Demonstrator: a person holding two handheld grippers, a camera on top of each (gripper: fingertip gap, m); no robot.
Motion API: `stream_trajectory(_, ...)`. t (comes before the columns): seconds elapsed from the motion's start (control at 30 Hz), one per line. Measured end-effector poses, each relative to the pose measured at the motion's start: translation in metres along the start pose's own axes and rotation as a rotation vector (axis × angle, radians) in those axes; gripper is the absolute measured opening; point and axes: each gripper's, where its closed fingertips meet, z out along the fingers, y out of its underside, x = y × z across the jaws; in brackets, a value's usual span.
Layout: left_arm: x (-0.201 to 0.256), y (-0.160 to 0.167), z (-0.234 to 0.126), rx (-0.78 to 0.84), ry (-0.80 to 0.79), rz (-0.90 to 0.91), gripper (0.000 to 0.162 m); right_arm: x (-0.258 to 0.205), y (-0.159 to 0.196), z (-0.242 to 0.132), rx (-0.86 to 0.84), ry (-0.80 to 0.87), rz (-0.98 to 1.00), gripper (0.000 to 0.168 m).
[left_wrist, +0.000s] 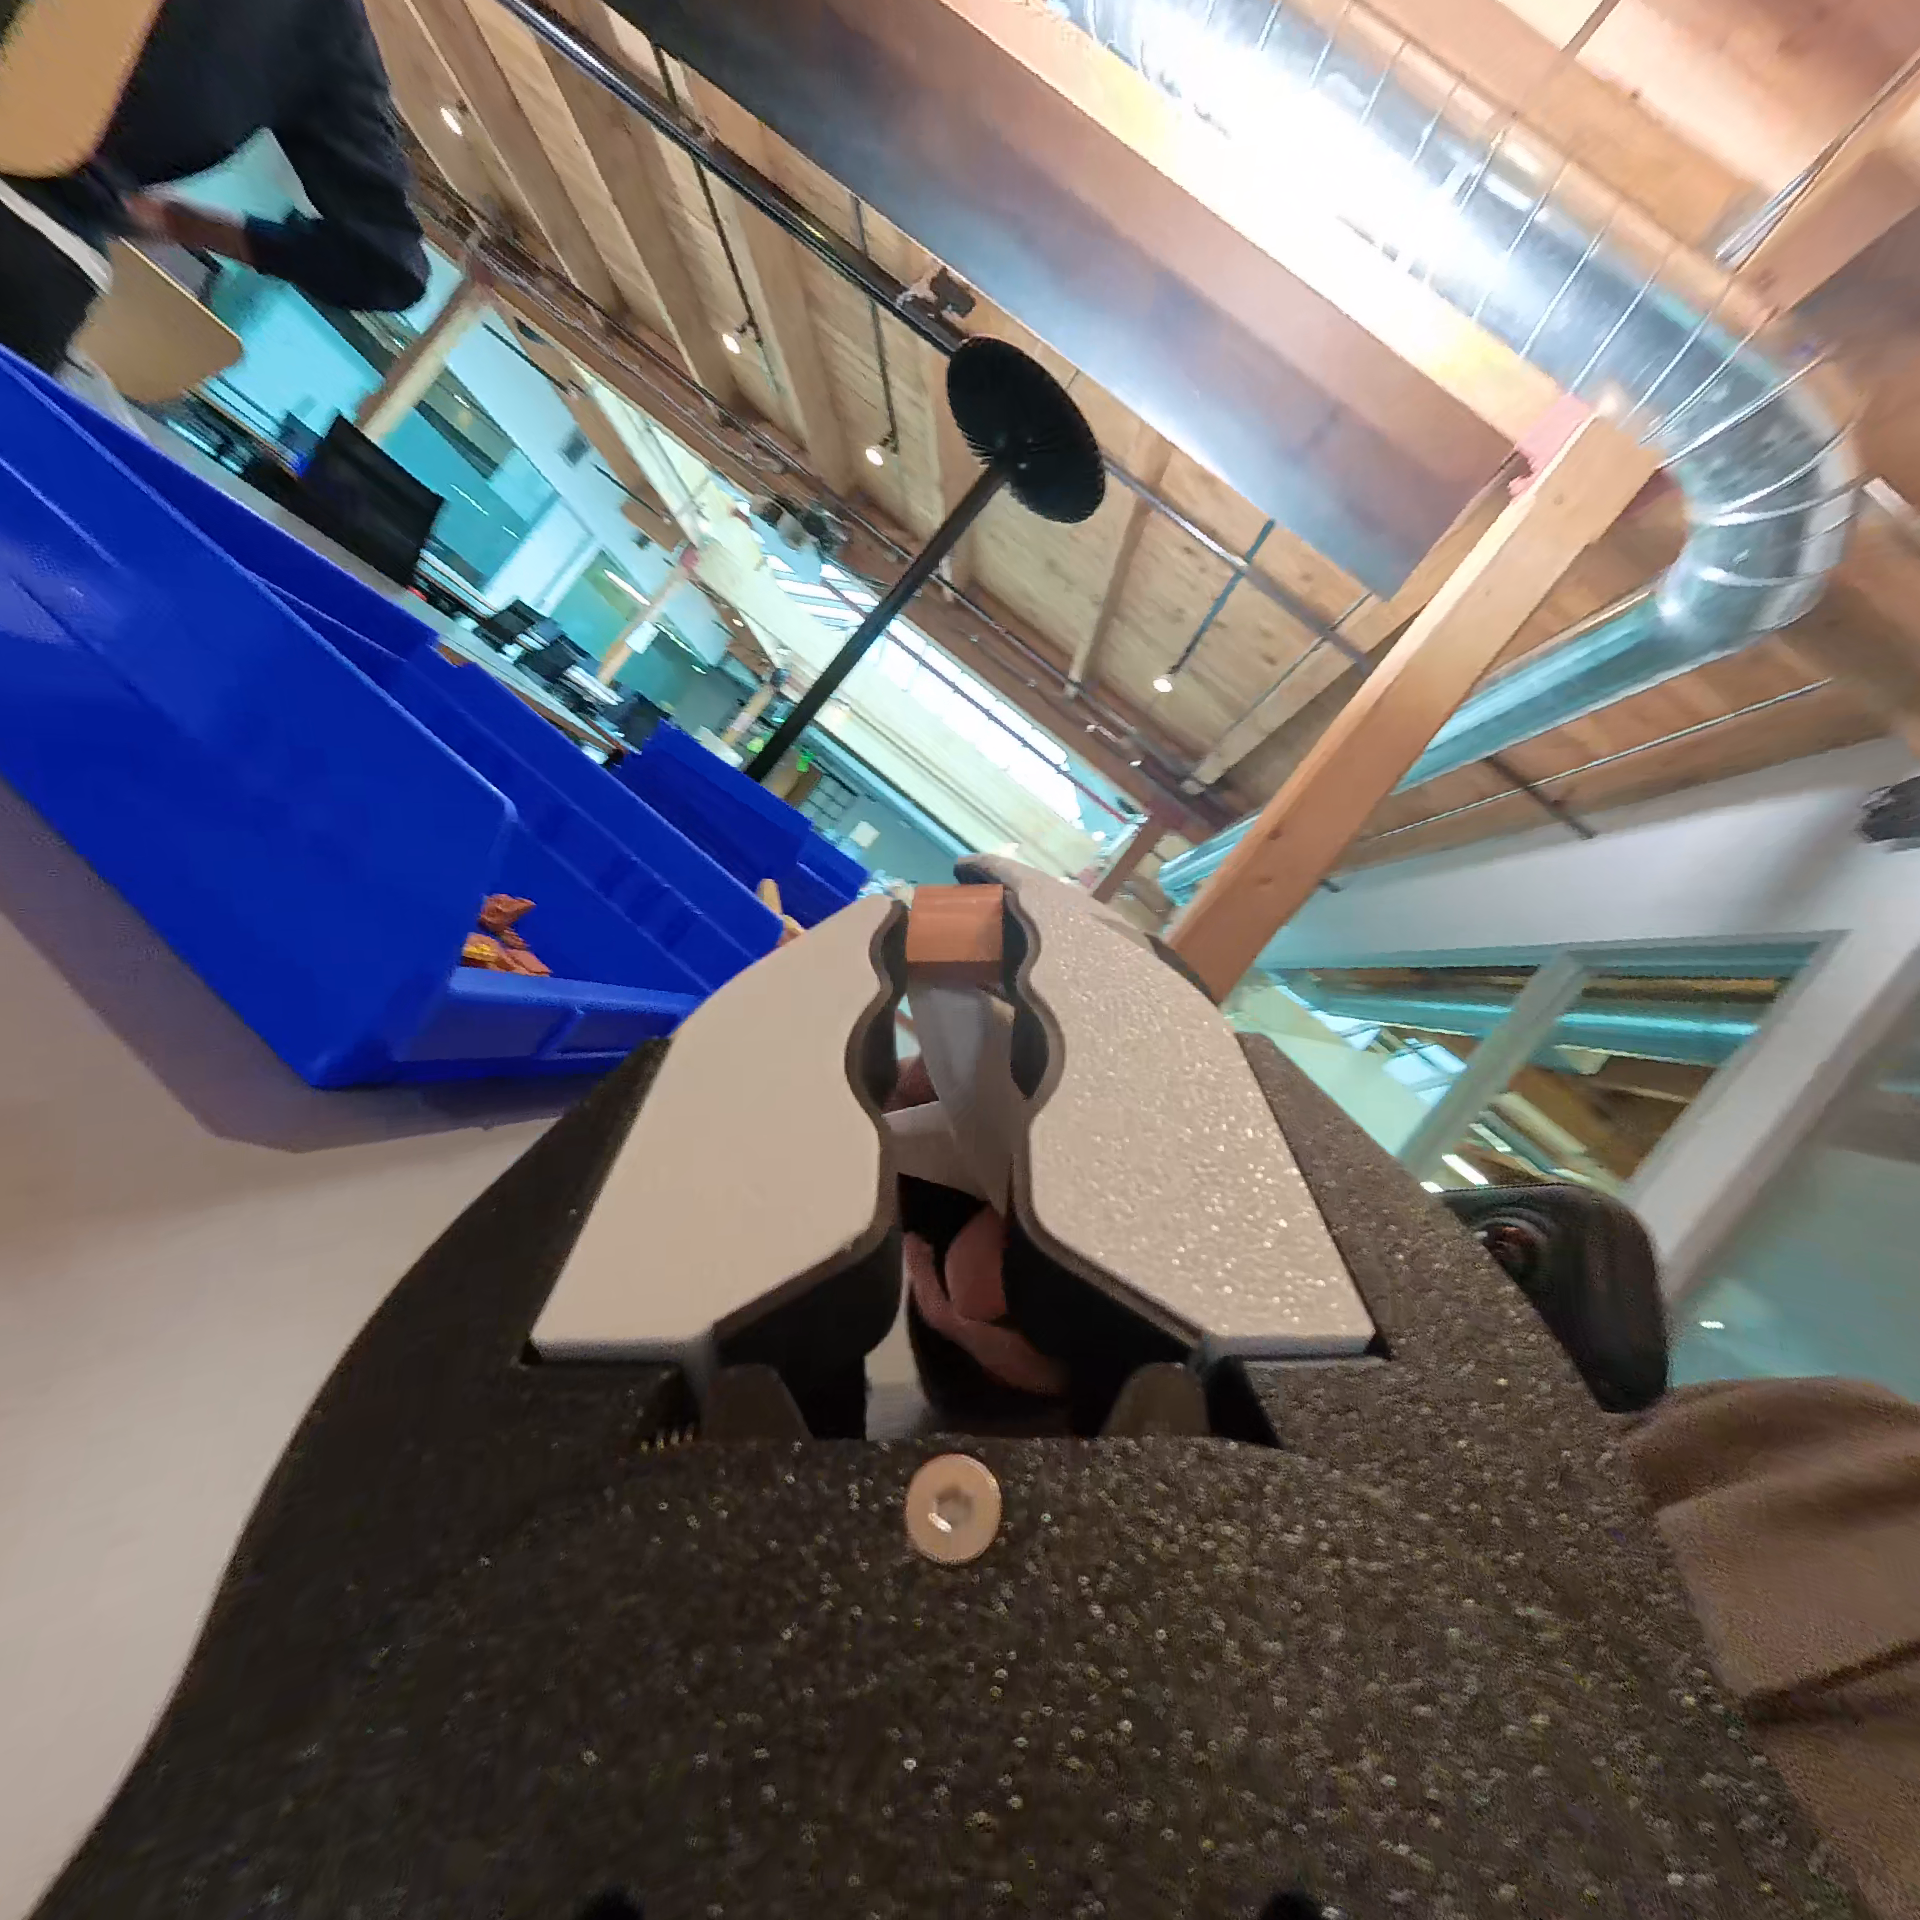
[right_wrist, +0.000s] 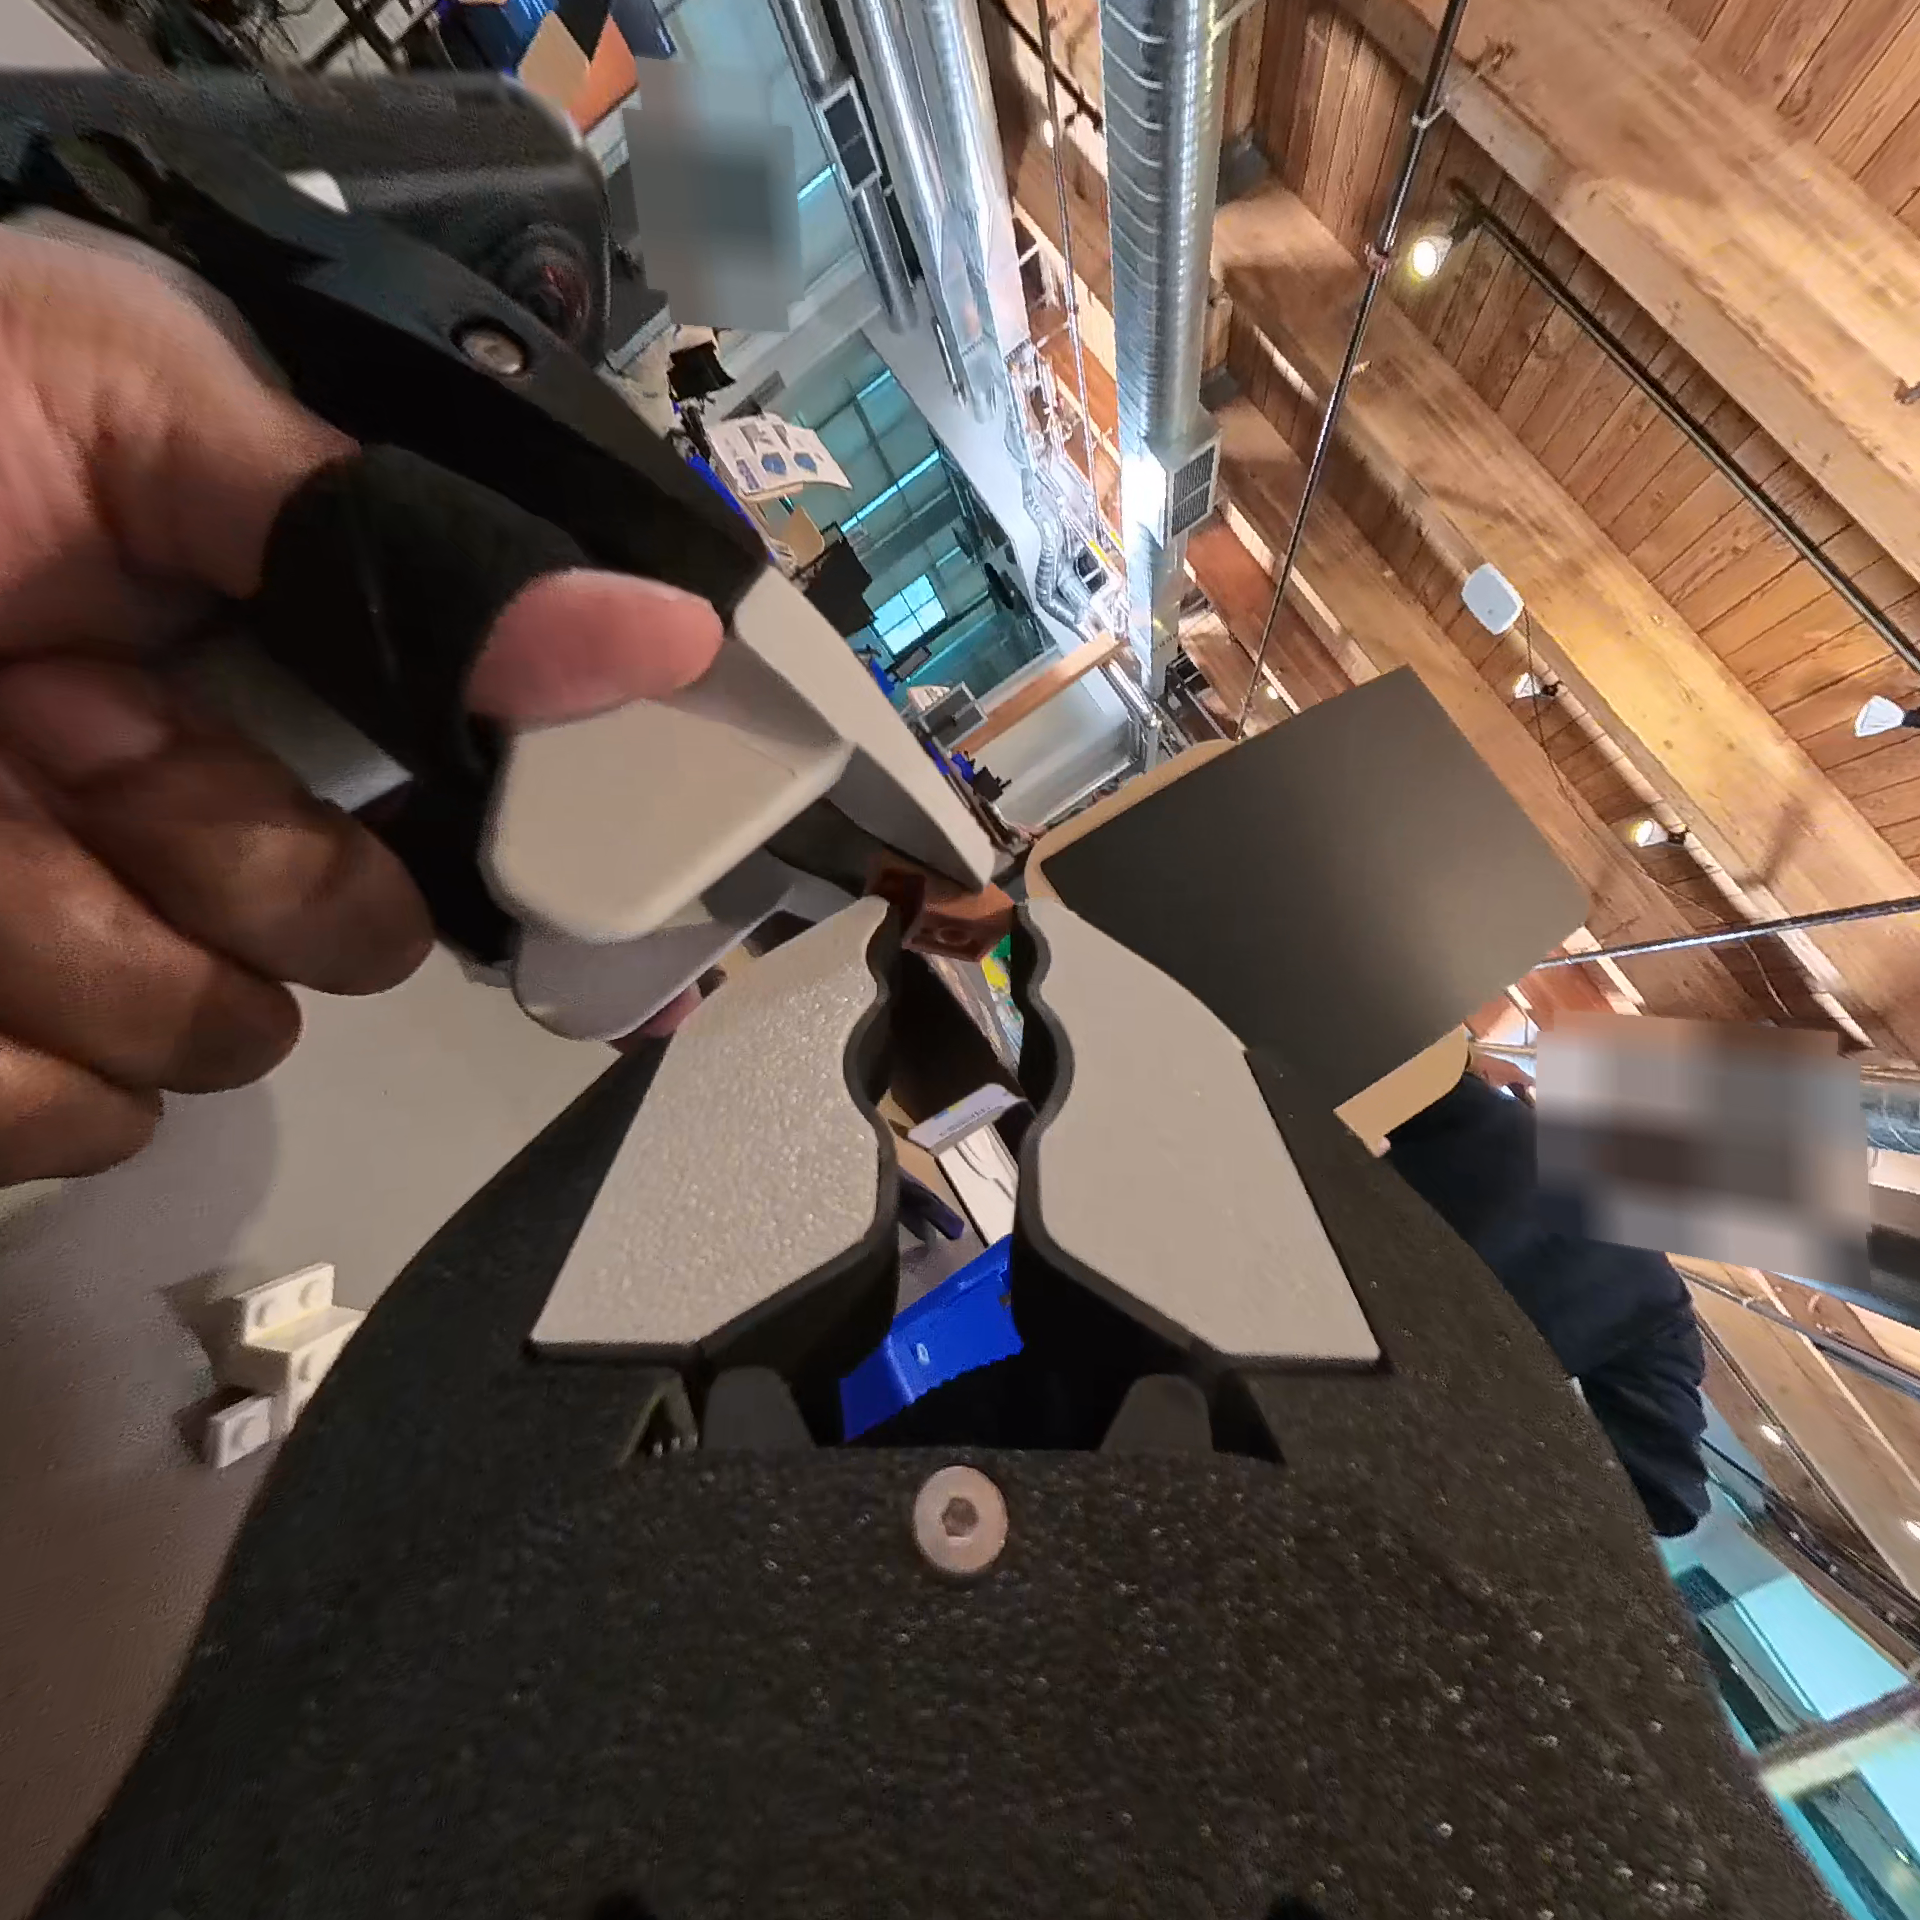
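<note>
In the left wrist view my left gripper (left_wrist: 952, 906) is shut on a small brown brick (left_wrist: 951, 943) held at its fingertips, raised above the table. Behind the brick, between the jaws, the grey fingers of the right gripper (left_wrist: 961, 1060) show. In the right wrist view my right gripper (right_wrist: 954, 914) is shut on a brown brick (right_wrist: 958, 928) at its tips. The left gripper (right_wrist: 977, 868), held by a hand (right_wrist: 156, 582) in a black fingerless glove, comes in from the upper left. Its tips meet the same spot, where a darker brown piece (right_wrist: 898, 891) touches the brick.
Blue bins (left_wrist: 260, 790) stand on the pale table (left_wrist: 156, 1299) to the left, one holding brown pieces (left_wrist: 504, 935). White bricks (right_wrist: 270, 1351) lie on the table at lower left. A blue bin (right_wrist: 925, 1340) and a black chair back (right_wrist: 1309, 862) lie beyond. People stand nearby. Less than 4 cm separates the two grippers' tips.
</note>
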Motion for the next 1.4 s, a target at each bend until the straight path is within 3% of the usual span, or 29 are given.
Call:
stream_trajectory(0.37,0.006,0.001,-0.002,-0.028,-0.206,0.535,0.017,0.0,-0.003,-0.001,-0.096,-0.028,0.138,0.019)
stream_trajectory(0.83,0.017,0.007,0.001,-0.076,-0.171,0.644,0.017,0.002,-0.006,-0.012,-0.07,-0.1,0.234,0.015)
stream_trajectory(1.1,0.017,0.025,0.0,-0.238,-0.036,0.434,0.017,-0.003,-0.004,-0.025,0.032,-0.219,0.048,0.015)
stream_trajectory(1.23,0.02,0.033,-0.001,-0.29,0.076,0.211,0.017,-0.005,-0.002,-0.033,0.092,-0.317,0.05,0.015)
stream_trajectory(1.4,0.019,0.038,0.0,-0.309,0.111,0.109,0.017,-0.007,0.0,-0.036,0.102,-0.353,0.079,0.015)
